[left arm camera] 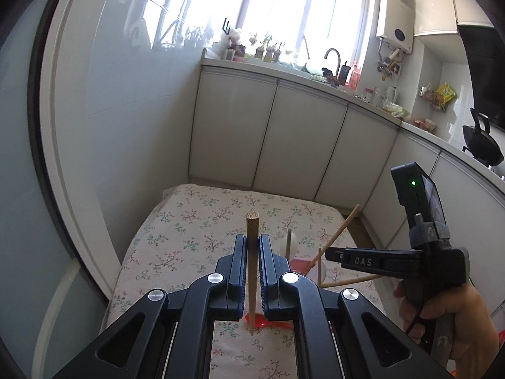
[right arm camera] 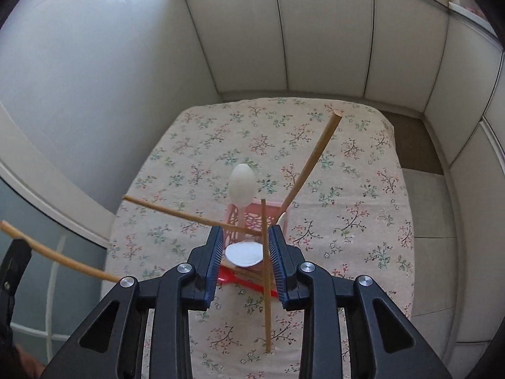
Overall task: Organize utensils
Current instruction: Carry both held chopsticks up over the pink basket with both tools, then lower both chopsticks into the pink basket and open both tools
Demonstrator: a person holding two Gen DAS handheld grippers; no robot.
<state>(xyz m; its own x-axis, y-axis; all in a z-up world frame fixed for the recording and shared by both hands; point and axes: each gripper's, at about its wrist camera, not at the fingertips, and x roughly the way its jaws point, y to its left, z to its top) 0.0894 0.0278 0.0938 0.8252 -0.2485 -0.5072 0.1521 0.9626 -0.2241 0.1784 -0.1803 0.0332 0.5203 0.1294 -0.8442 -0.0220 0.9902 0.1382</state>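
My left gripper (left arm camera: pixel 252 246) is shut on a wooden chopstick (left arm camera: pixel 252 271) that stands upright above the floral cloth. My right gripper (right arm camera: pixel 244 243) is open above a pink utensil basket (right arm camera: pixel 252 221); a loose chopstick (right arm camera: pixel 266 271) stands between its jaws against the right one. The basket holds a white spoon (right arm camera: pixel 241 184) and chopsticks (right arm camera: pixel 312 164) that lean outward. A second white spoon (right arm camera: pixel 244 254) and a red utensil (right arm camera: pixel 233 279) lie under the gripper. The right gripper (left arm camera: pixel 337 257) also shows in the left wrist view, beside the basket (left arm camera: pixel 300 265).
The table (right arm camera: pixel 363 189) is covered by a floral cloth and stands in a corner between white cabinets (right arm camera: pixel 331 31) and a grey wall (right arm camera: pixel 79 79). The left gripper's chopstick (right arm camera: pixel 63 257) reaches in from the left in the right wrist view. A kitchen counter (left arm camera: pixel 315 79) runs behind.
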